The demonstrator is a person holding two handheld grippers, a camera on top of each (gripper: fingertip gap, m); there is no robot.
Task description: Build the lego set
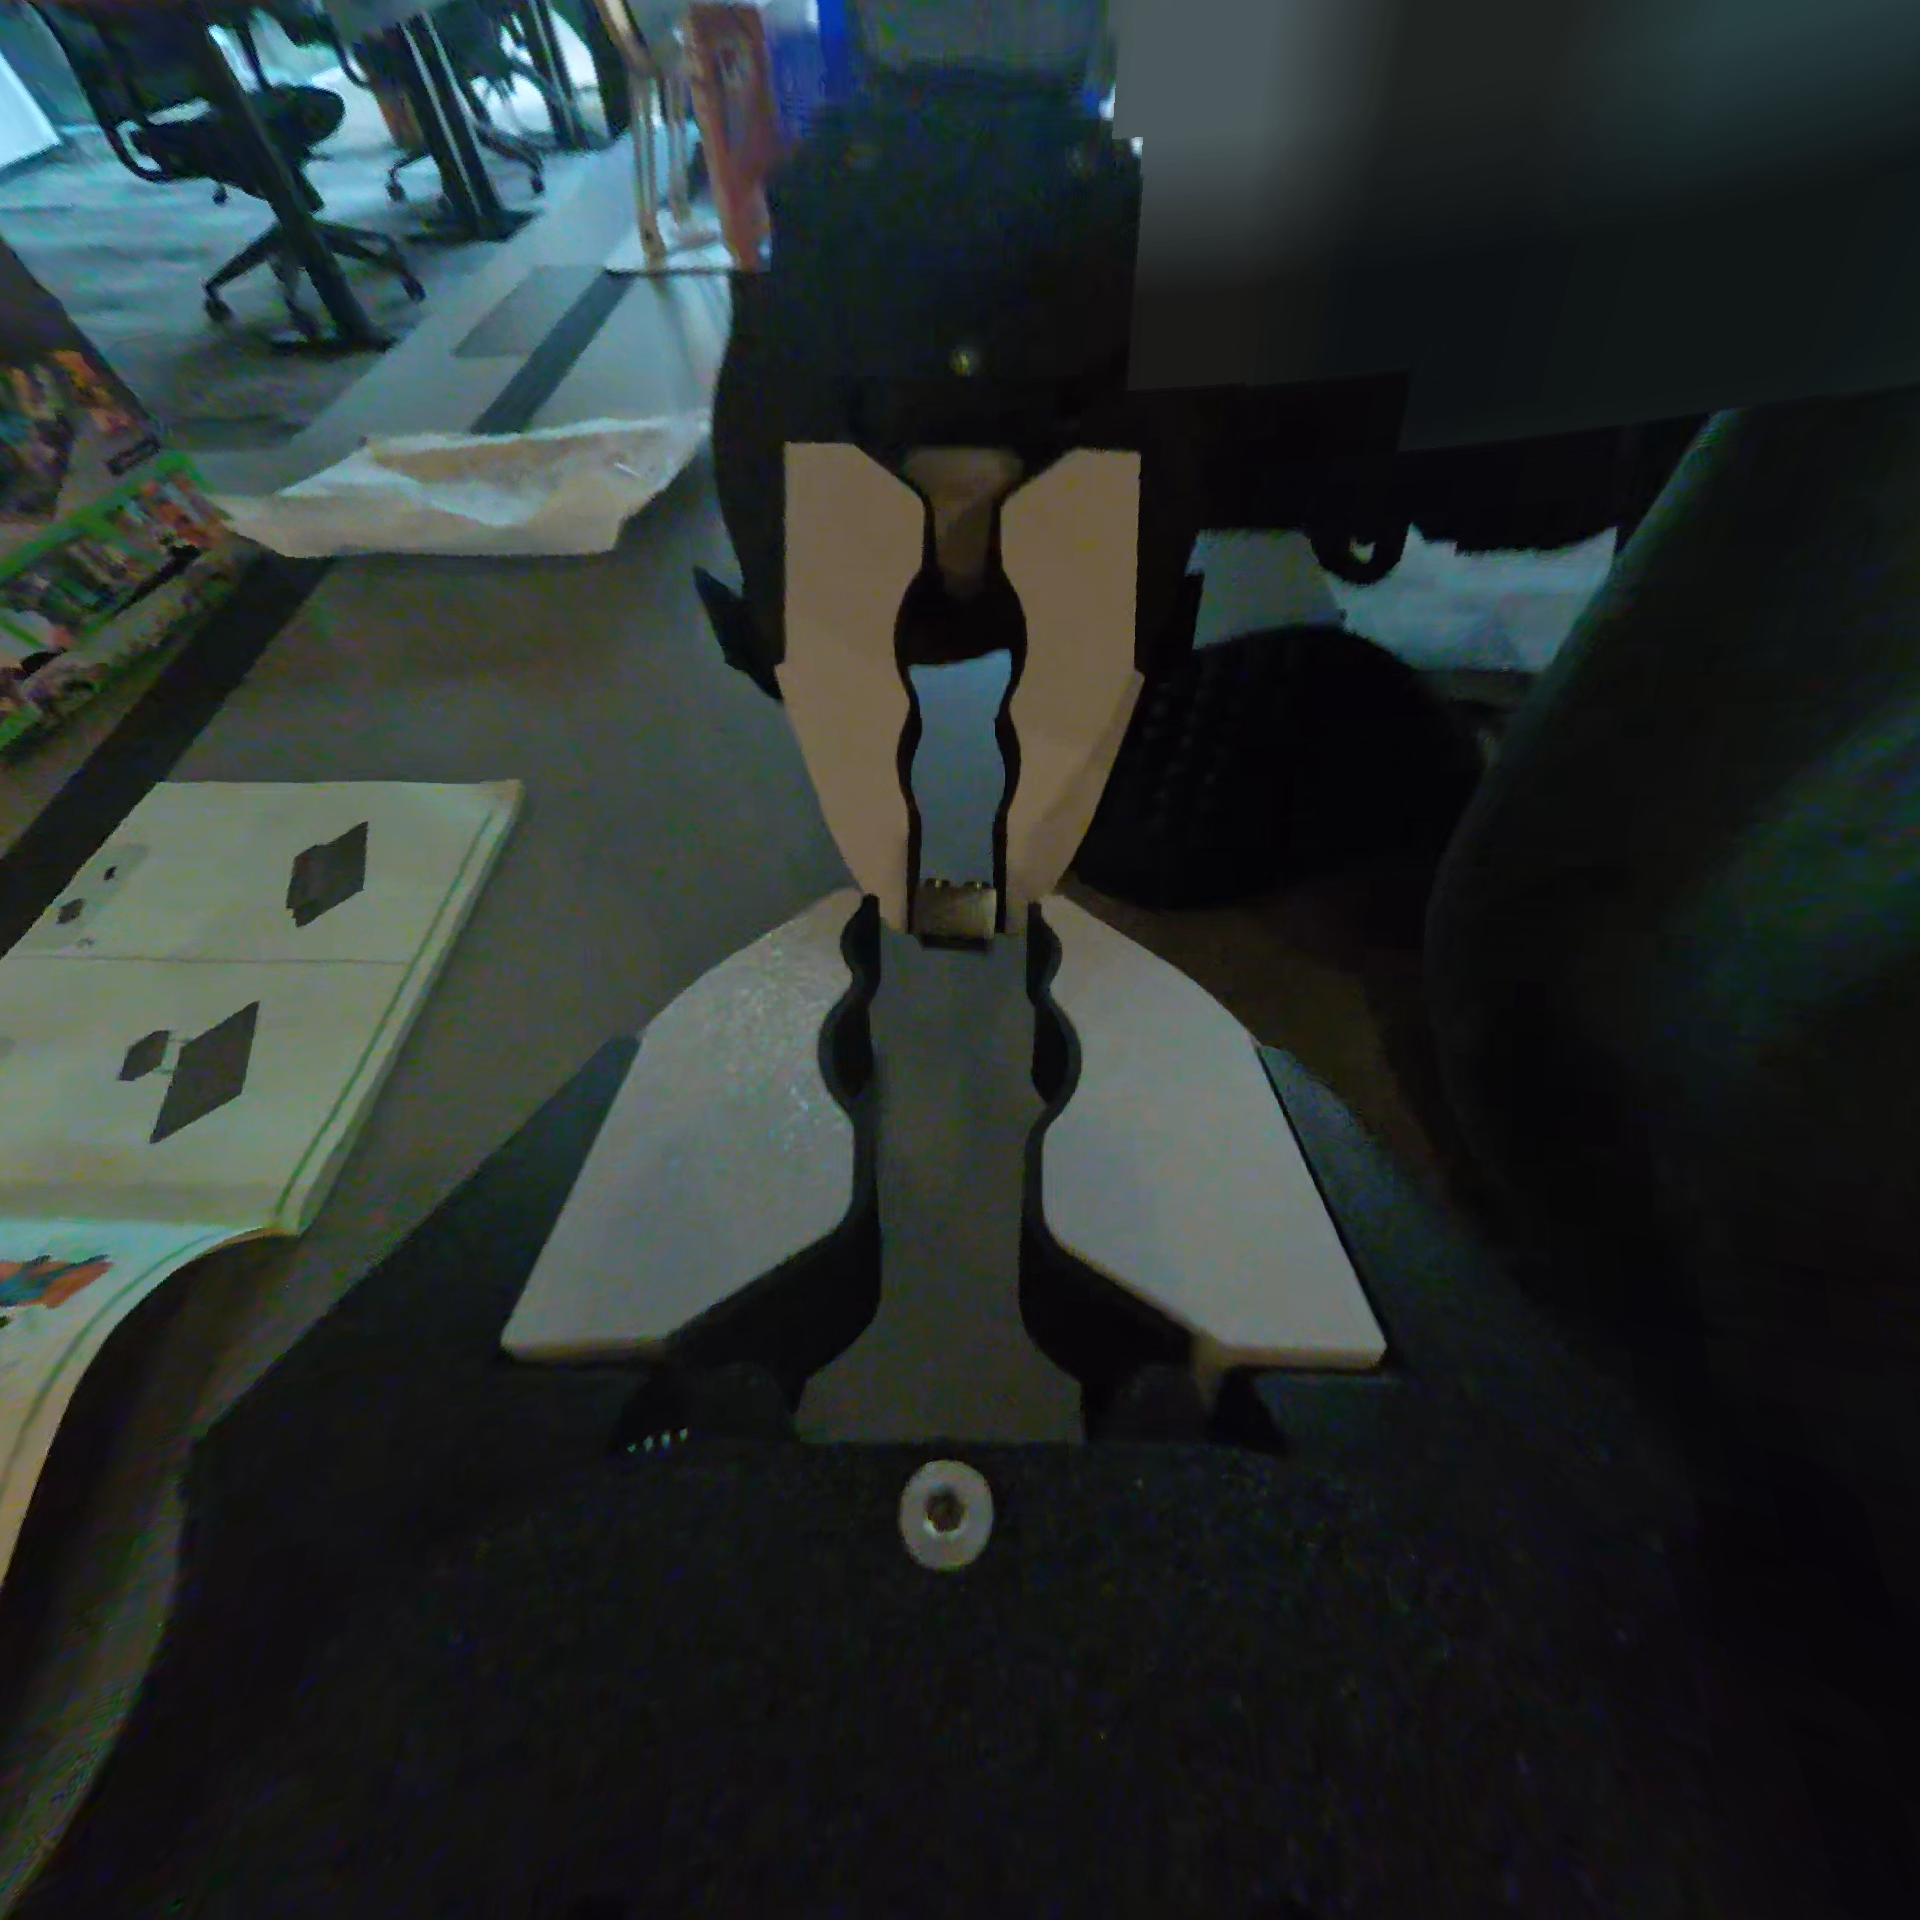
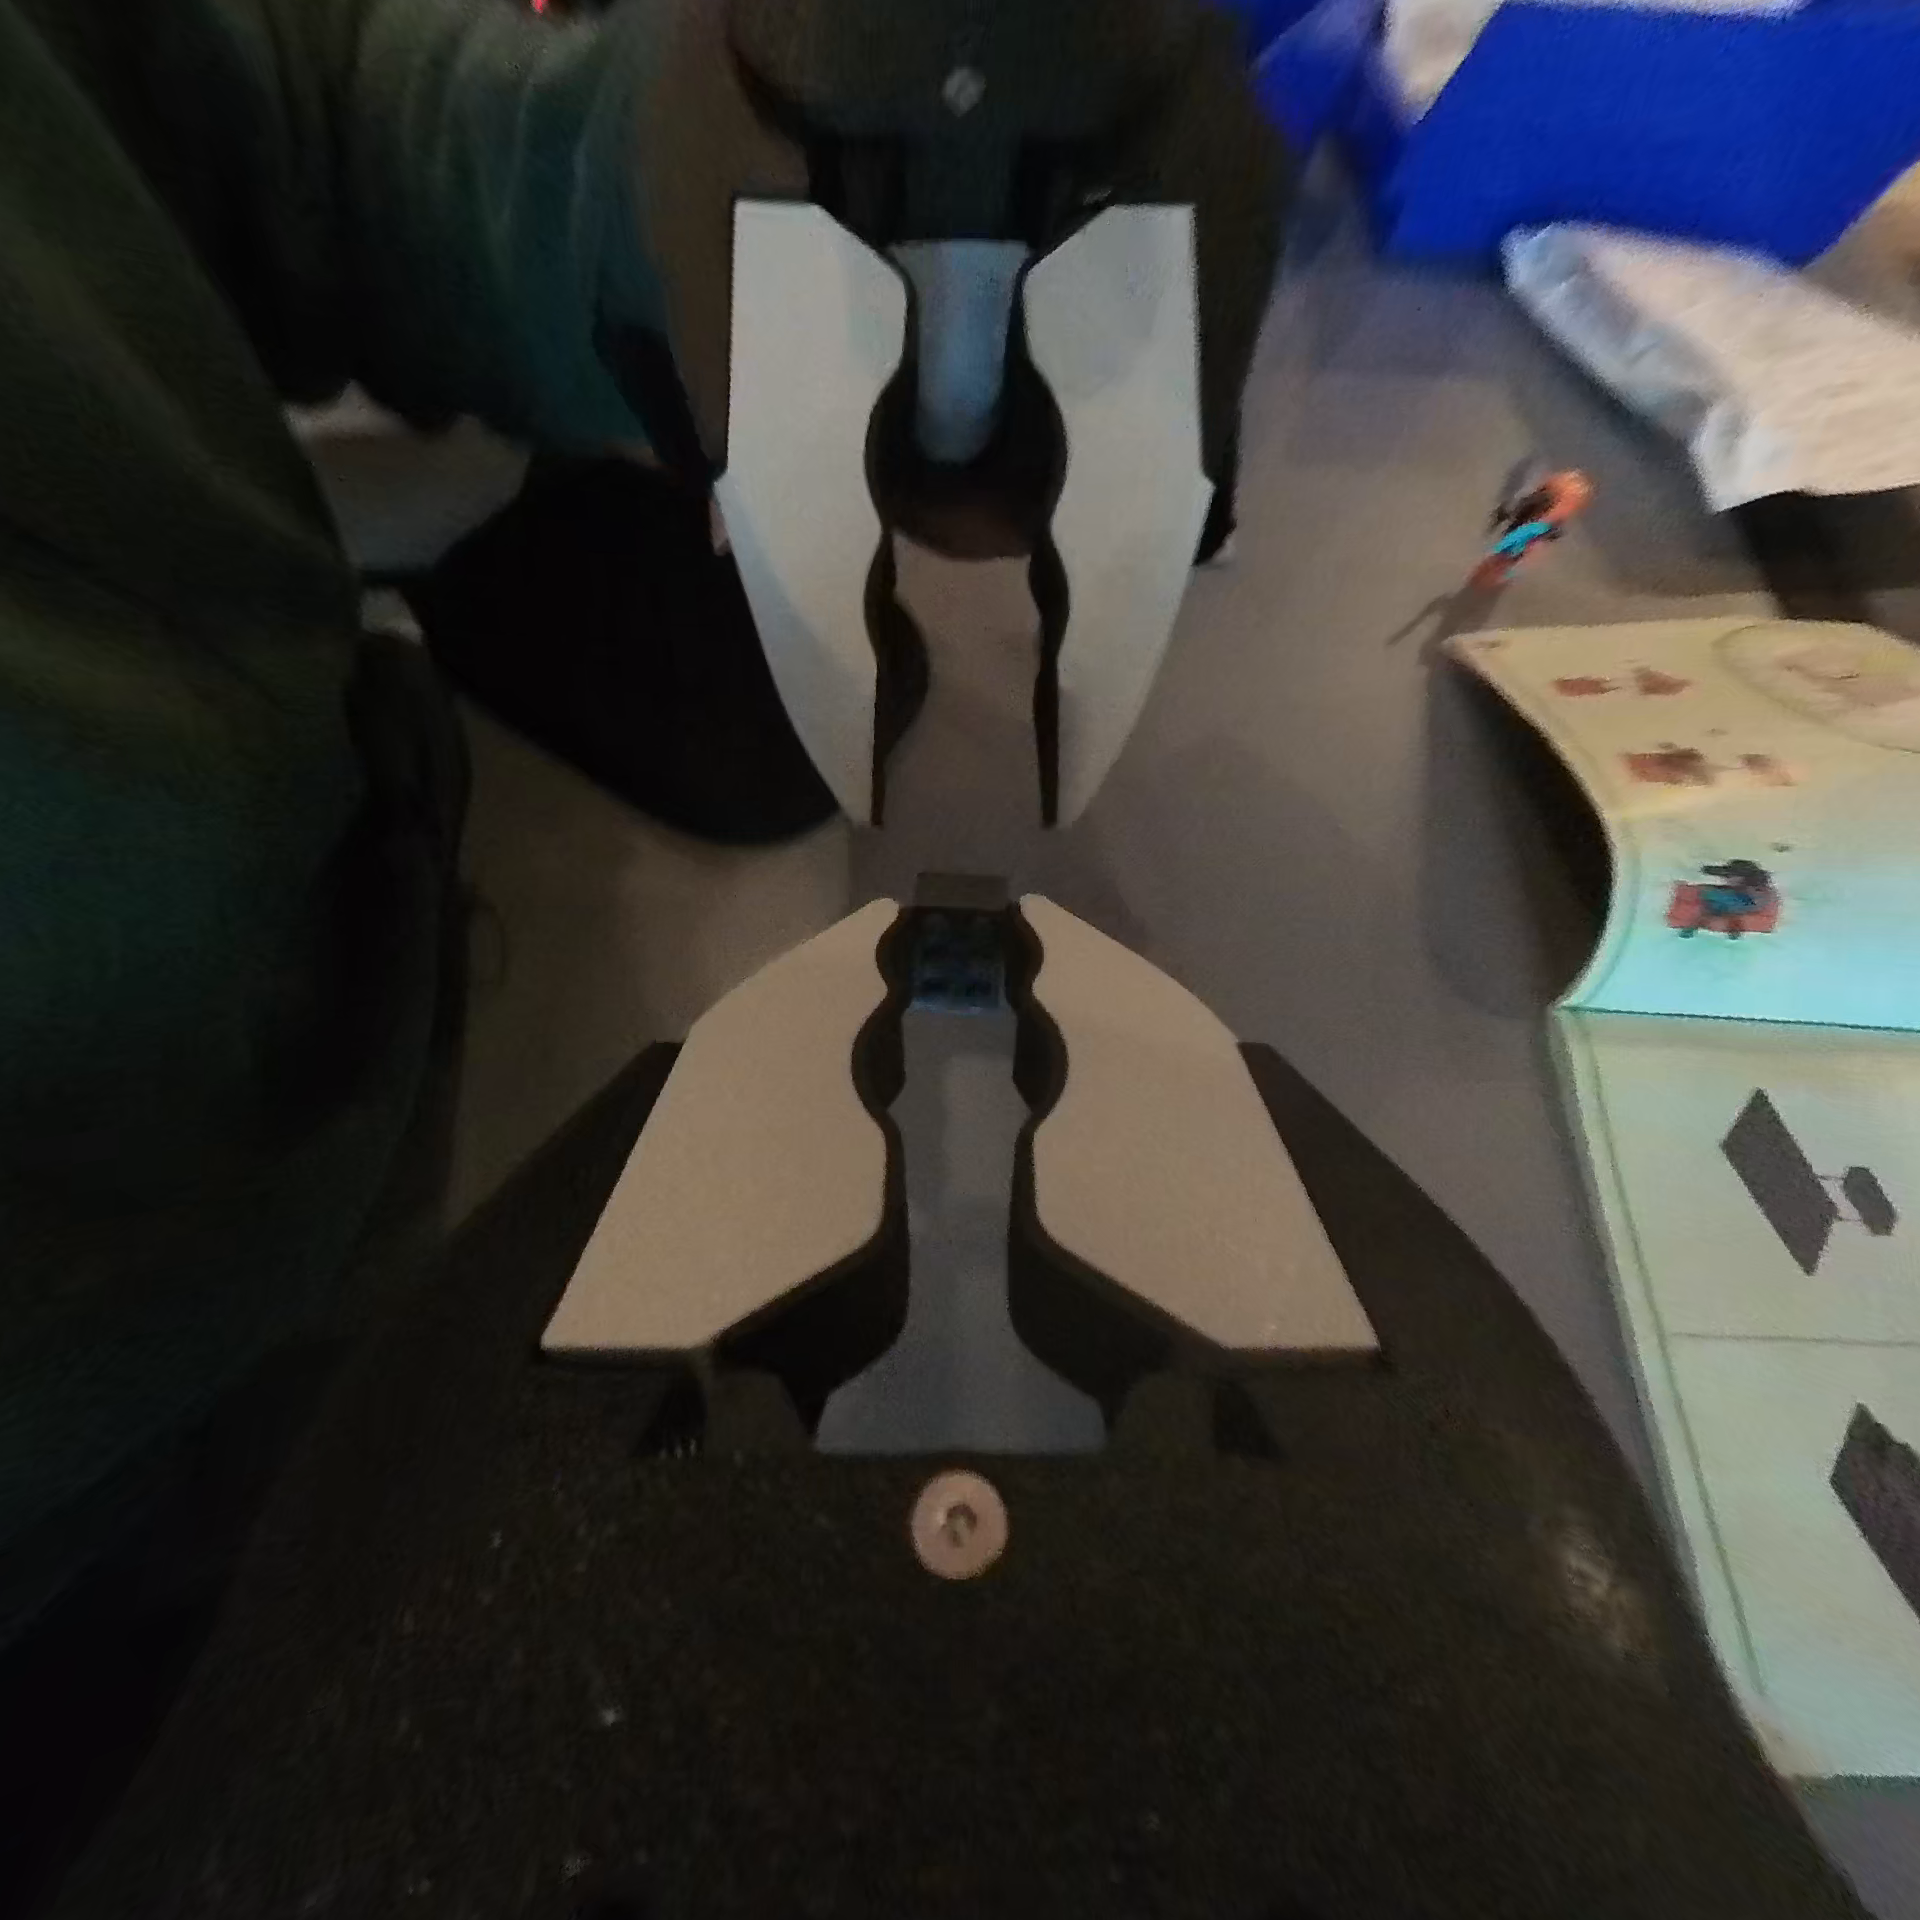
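Observation:
My right gripper (image 2: 956, 912) is shut on a small grey brick (image 2: 961, 891) with a blue underside, held at its fingertips above the grey surface. In the left wrist view the right gripper (image 1: 956, 896) comes in from the top with the brick (image 1: 956, 914) between its tips. My left gripper (image 1: 951, 935) is open and empty, tip to tip with the right one. In the right wrist view the left gripper (image 2: 958, 816) stands just beyond the brick, jaws apart, not touching it.
An open instruction booklet (image 1: 260, 987) lies to the left and also shows in the right wrist view (image 2: 1714, 1143). A set box (image 1: 83, 540), a white paper bag (image 1: 468, 488), a blue bin (image 2: 1610, 125) and a small colourful model (image 2: 1538, 520) lie around. A person's dark clothing (image 1: 1662, 935) is close by. Less than 4 cm separates the two grippers' tips. Both grippers' tips are roughly 35 centimetres from the small colourful model (image 2: 1538, 520).

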